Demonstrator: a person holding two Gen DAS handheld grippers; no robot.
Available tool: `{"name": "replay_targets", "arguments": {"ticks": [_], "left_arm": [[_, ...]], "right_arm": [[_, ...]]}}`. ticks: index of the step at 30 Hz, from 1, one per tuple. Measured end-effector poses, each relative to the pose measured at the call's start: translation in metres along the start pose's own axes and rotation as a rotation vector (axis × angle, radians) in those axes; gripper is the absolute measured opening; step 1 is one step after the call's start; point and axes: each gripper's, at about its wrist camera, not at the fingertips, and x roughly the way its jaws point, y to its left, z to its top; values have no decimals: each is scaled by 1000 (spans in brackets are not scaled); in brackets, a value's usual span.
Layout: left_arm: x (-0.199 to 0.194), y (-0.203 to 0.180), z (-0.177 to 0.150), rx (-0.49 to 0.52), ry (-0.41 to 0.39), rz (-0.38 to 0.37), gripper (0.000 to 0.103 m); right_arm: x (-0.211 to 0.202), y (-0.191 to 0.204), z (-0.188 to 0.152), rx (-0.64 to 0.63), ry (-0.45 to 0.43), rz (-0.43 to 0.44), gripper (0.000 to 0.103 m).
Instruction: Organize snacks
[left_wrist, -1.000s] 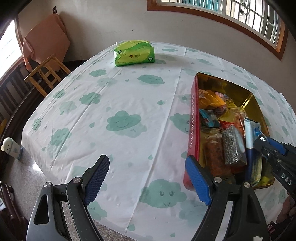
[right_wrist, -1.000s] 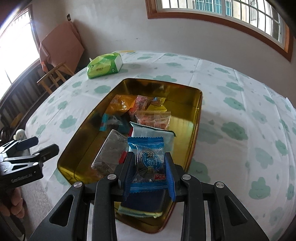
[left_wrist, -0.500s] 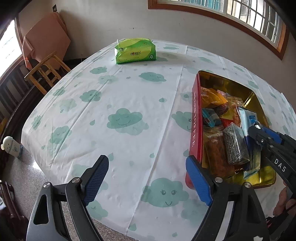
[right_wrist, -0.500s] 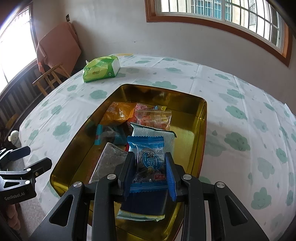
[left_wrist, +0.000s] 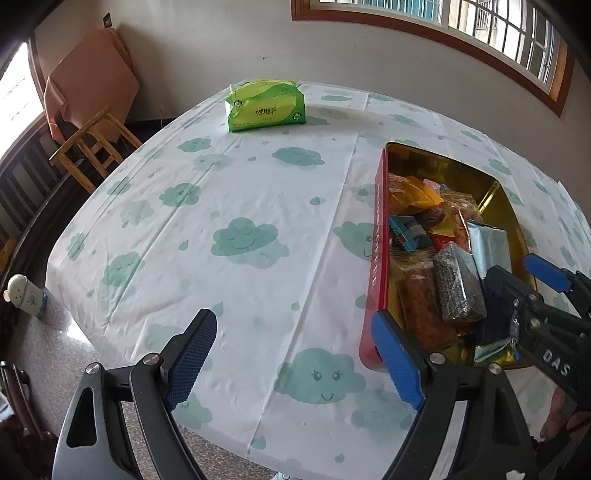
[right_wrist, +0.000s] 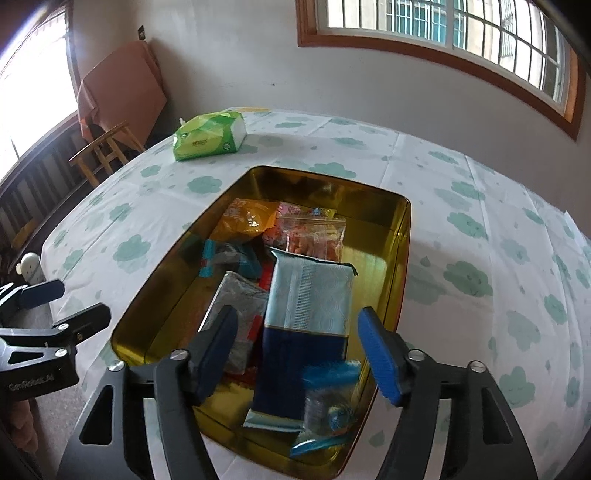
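Observation:
A gold-lined tin (right_wrist: 400, 236) with a red outer wall (left_wrist: 376, 258) holds several snack packs. My right gripper (right_wrist: 295, 354) is open above the tin's near end. A small blue candy packet (right_wrist: 328, 402), blurred, lies just below it in the tin's near corner, beside a light-and-dark blue pack (right_wrist: 306, 325). A grey speckled pack (right_wrist: 240, 314) and an orange bag (right_wrist: 247, 218) lie further in. My left gripper (left_wrist: 291, 358) is open and empty over the tablecloth, left of the tin. The right gripper also shows in the left wrist view (left_wrist: 517, 280).
A green tissue pack (left_wrist: 266, 105) sits at the table's far side. The table (left_wrist: 184, 221) has a white cloth with green clouds. A wooden stool (left_wrist: 92, 147) and a draped chair stand at the far left. A small white bottle (left_wrist: 26, 295) stands on the floor.
My right gripper has opened and let go of the blue candy packet, which has dropped into the tin's near corner. My left gripper has stayed open and nearly still.

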Motion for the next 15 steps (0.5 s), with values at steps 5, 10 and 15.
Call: {"name": "replay_targets", "arguments": {"ticks": [5, 10, 15], "left_arm": [[-7, -6, 0, 11, -8, -2, 86], [-14, -17, -1, 32, -16, -13, 86], [-17, -27, -4, 52, -15, -22, 86]], "right_arm": [[-20, -2, -3, 6, -17, 6, 82], [-35, -8, -14, 18, -3, -21, 101], [-39, -16, -26, 44, 30, -24, 102]]}}
